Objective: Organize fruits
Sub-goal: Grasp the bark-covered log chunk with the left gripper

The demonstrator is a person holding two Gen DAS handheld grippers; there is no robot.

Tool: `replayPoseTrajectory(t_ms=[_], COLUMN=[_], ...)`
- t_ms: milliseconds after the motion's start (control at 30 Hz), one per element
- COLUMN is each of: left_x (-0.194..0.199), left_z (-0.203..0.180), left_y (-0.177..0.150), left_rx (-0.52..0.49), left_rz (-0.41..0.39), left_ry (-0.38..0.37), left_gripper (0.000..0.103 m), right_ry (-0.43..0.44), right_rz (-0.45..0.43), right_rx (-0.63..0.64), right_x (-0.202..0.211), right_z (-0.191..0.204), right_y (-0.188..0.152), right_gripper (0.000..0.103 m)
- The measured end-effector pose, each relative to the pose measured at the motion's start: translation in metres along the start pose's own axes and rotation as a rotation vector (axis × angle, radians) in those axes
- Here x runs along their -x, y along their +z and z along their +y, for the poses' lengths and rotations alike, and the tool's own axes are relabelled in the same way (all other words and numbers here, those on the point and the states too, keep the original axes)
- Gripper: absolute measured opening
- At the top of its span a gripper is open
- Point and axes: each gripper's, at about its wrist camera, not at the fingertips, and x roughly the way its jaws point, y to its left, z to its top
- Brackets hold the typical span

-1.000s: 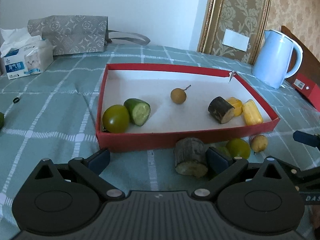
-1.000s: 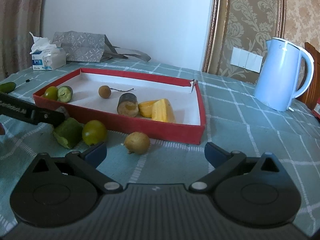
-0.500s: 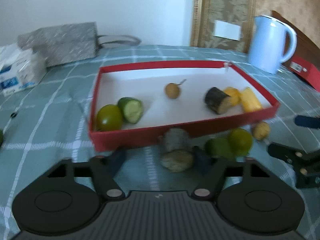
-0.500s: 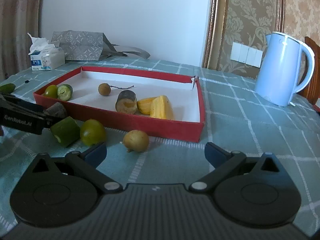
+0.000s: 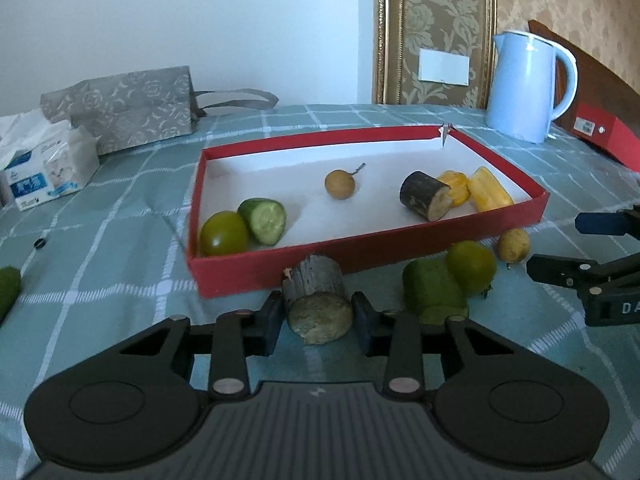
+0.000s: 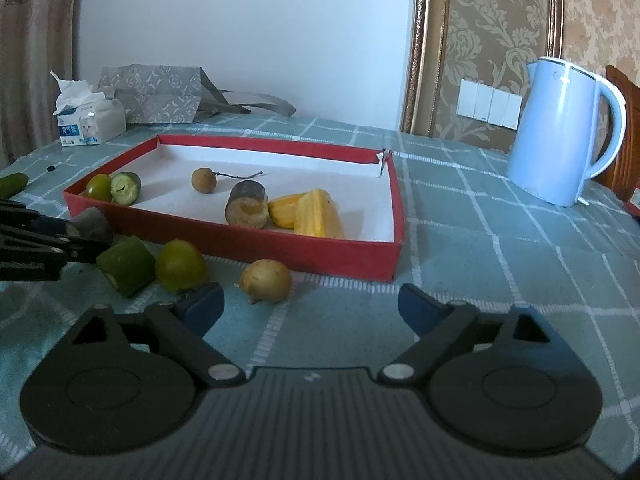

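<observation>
My left gripper (image 5: 318, 322) is shut on a grey-skinned cut stub (image 5: 318, 304) in front of the red tray (image 5: 360, 248). The tray holds a green round fruit (image 5: 223, 234), a cucumber piece (image 5: 264, 220), a longan (image 5: 340, 184), a dark stub (image 5: 424, 196) and yellow pieces (image 5: 488, 194). On the cloth by the tray's front lie a green chunk (image 6: 126, 266), a green round fruit (image 6: 180, 265) and a small yellow-brown fruit (image 6: 266, 280). My right gripper (image 6: 310, 306) is open and empty, just before that small fruit.
A light blue kettle (image 6: 564, 132) stands at the right. A tissue box (image 5: 48, 168) and a grey bag (image 5: 120, 108) sit at the back left. A cucumber (image 6: 12, 184) lies on the cloth at far left. A red box (image 5: 604, 136) is at the right edge.
My left gripper's fingers have closed from wide open onto the grey stub. My right gripper has shifted slightly toward the loose fruits and stays open.
</observation>
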Motion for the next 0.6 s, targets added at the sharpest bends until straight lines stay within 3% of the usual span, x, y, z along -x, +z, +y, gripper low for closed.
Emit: replayPoseTrajectory(t_ms=[300, 500, 600], left_x=[0.005, 0.007, 0.007], left_z=[0.013, 0.016, 0.017], left_y=[-0.003, -0.003, -0.003], left_rx=[0.059, 0.079, 0.082], left_rz=[0.007, 0.005, 0.004], left_ry=[-0.012, -0.029, -0.033], left_gripper=[0.036, 0.036, 0.036], right_ry=[0.021, 0.045, 0.04], right_rz=[-0.021, 0.02, 0.038], right_rx=[-0.009, -0.059, -0.046], right_x=[-0.002, -0.015, -0.023], right_z=[0.003, 0.003, 0.006], right_y=[0.003, 0.009, 0.01], right_gripper=[0.085, 0.082, 0.07])
